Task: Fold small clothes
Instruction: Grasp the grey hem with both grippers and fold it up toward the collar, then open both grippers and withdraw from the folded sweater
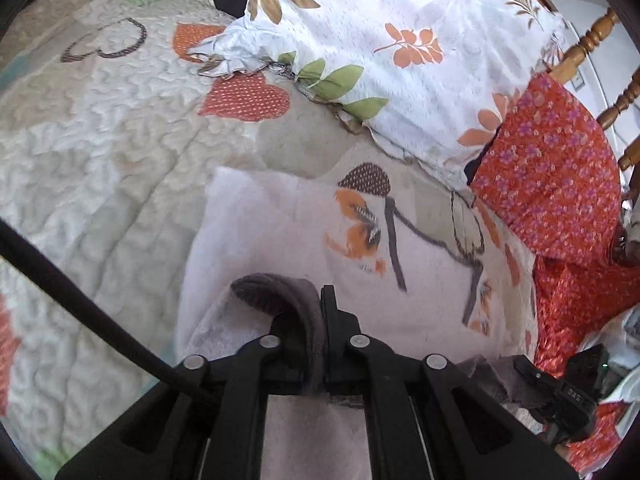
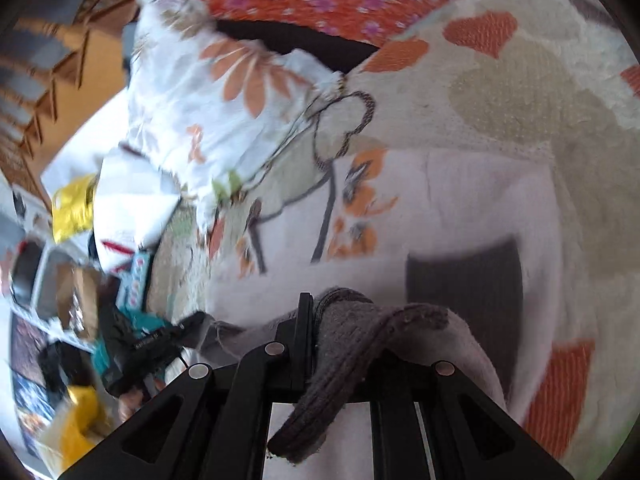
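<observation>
**Both grippers clamped on the garment's grey trim**

You work over a quilted bedspread (image 1: 100, 152), cream and puckered, with orange heart patches. At its far right lies a white pillow (image 1: 392, 40) printed with orange and green leaves, and near it a red floral cloth (image 1: 552, 184) drapes by the turned wooden chair spindles (image 1: 592, 44). Clutter crowds the left of your right wrist view, blurred.

The small fleece garment (image 1: 280, 232), soft, pale pink-white with an orange butterfly print, lies spread on the bedspread, near you. Your left gripper (image 1: 322, 320) is closed on its thick grey ribbed edge (image 1: 280, 292). Your right gripper (image 2: 310, 320) is likewise pinched shut on grey trim (image 2: 352, 344), which folds limply over its fingers
</observation>
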The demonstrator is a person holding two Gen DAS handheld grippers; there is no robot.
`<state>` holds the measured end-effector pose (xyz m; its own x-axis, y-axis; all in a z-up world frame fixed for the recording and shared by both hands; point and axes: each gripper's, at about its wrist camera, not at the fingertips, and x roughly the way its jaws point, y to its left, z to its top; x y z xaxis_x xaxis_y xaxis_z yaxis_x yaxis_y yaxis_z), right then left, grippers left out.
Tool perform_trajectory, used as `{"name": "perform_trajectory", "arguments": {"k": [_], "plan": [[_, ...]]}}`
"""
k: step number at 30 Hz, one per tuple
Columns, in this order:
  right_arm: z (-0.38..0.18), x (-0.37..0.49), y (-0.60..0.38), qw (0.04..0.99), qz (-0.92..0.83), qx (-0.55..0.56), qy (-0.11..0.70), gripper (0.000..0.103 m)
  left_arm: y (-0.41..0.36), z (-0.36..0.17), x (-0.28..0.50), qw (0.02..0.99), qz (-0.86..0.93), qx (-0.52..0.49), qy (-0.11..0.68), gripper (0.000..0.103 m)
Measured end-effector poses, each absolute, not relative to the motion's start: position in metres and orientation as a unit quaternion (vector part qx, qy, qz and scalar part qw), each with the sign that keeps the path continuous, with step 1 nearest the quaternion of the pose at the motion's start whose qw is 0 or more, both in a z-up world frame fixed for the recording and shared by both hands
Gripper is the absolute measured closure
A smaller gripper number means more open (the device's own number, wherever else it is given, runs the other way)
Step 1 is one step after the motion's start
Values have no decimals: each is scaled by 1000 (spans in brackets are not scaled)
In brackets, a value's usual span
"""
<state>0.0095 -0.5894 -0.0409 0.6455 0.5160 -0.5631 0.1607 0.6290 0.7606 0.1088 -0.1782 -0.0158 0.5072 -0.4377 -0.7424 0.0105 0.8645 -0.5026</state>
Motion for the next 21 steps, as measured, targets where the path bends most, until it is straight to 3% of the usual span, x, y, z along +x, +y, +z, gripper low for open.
{"name": "perform_trajectory", "arguments": {"k": [2,3,4,5,7,12,21], "plan": [[-48,18,-603,801,102,443,390,88,-177,-17,117,838,-133,-237,472,90],[-49,20,-609,803,87,448,383,76,-176,-15,119,840,-136,-244,466,83],[-48,21,-617,808,75,451,373,56,-174,-10,119,844,-137,-249,454,64],[-46,20,-620,812,67,449,368,45,-171,-6,118,850,-135,-252,443,45],[-40,17,-627,821,53,437,363,44,-165,5,113,863,-124,-254,419,37],[-26,8,-622,834,43,411,366,44,-164,16,103,867,-124,-227,425,36],[-10,-1,-542,861,101,268,421,45,-165,7,55,876,-103,-103,460,36]]}}
